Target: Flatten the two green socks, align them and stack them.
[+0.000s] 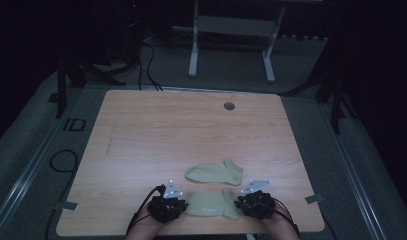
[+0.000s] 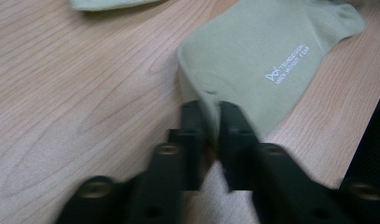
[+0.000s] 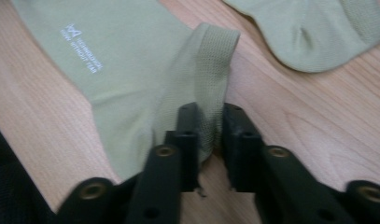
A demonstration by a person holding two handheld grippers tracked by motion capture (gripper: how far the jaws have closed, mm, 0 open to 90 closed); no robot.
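At the near edge of the wooden counter lay an olive-green sock, stretched flat between the two claws, while a second sock of the same colour lay just beyond it, apart from it. The left claw was clamped on the toe-end edge of the near sock, the fabric pinched between its black jaws; the right claw was likewise closed on the ribbed cuff at the opposite end. The step in hand looked like lifting the near sock by both ends, probably to lay it on its partner. To do that well, I judged that both claws should rise together and level, keeping a light tension so the sock hung flat rather than sagging or twisting, and that neither grip should be loosened until the sock sat squarely over the other, cuff to cuff and toe to toe. The hold on each end was shallow, so a sudden tug could pull the fabric free. White printing on the sock showed a small emblem and two lines of capitals; the first seemed to read "TECHNOLOGICAL", the rest too small to make out.
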